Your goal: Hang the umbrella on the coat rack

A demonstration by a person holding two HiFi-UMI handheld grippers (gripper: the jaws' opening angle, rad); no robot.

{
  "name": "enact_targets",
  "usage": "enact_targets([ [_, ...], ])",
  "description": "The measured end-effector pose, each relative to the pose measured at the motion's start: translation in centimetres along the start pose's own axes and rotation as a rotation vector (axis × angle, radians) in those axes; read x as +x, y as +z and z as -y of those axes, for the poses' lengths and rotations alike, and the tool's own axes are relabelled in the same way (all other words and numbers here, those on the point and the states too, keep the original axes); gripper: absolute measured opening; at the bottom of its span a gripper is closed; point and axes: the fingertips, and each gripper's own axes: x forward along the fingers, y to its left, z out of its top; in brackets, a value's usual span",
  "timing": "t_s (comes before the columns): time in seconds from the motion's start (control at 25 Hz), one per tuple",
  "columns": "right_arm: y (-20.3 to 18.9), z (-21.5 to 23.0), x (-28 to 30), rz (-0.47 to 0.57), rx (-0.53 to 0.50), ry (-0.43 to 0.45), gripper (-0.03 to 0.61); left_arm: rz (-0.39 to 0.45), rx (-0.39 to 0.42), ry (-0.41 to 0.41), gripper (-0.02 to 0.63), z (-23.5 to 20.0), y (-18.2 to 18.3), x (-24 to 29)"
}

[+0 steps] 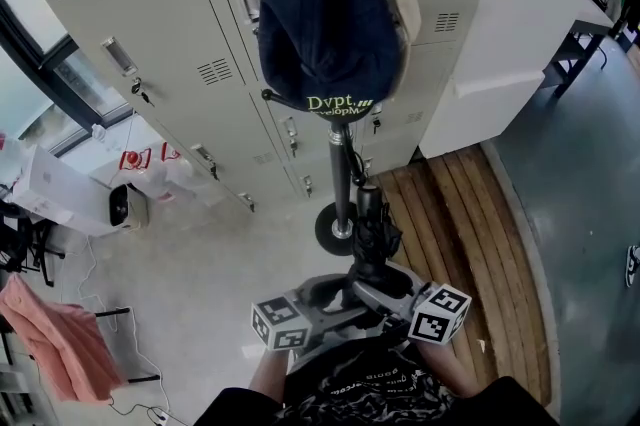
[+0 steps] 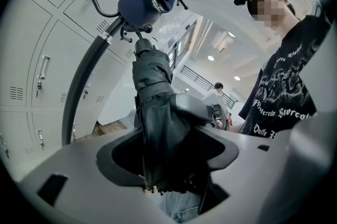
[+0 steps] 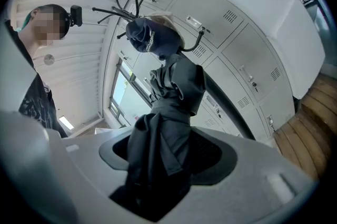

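The folded black umbrella (image 1: 372,232) stands upright in my grip: my left gripper (image 2: 168,161) and right gripper (image 3: 163,161) both clamp its fabric. Just beyond it is the coat rack (image 1: 342,176), with a navy cap (image 1: 325,24) hanging on it.

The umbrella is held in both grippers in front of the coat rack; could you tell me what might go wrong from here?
1. The left gripper and right gripper both clamp the umbrella on loose folded fabric, so it may slip when lifted.
2. The navy cap hangs just beyond the umbrella's tip; raising it could knock the cap off the coat rack.
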Motion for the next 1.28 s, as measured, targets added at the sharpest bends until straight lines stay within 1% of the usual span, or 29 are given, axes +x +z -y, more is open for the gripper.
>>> enact_targets([
  [0.44, 0.7, 1.4, 1.3, -0.042, -0.011, 0.015, 0.270, 0.002, -0.008, 0.043, 0.305, -1.8, 0.8, 0.5],
  [0.68, 0.7, 2.3, 1.7, -0.063, -0.003, 0.007, 0.270, -0.006, -0.018, 0.067, 0.307, -2.6, 0.7, 0.8],
  [0.96, 0.5, 3.6, 2.1, -0.083, 0.022, 0.008, 0.270, -0.033, -0.059, 0.083, 0.306, -3.7, 0.4, 1.4],
  [1.28, 0.6, 5.0, 2.7, -0.109, 0.033, 0.001, 0.270, -0.044, -0.083, 0.104, 0.307, -5.0, 0.4, 2.1],
])
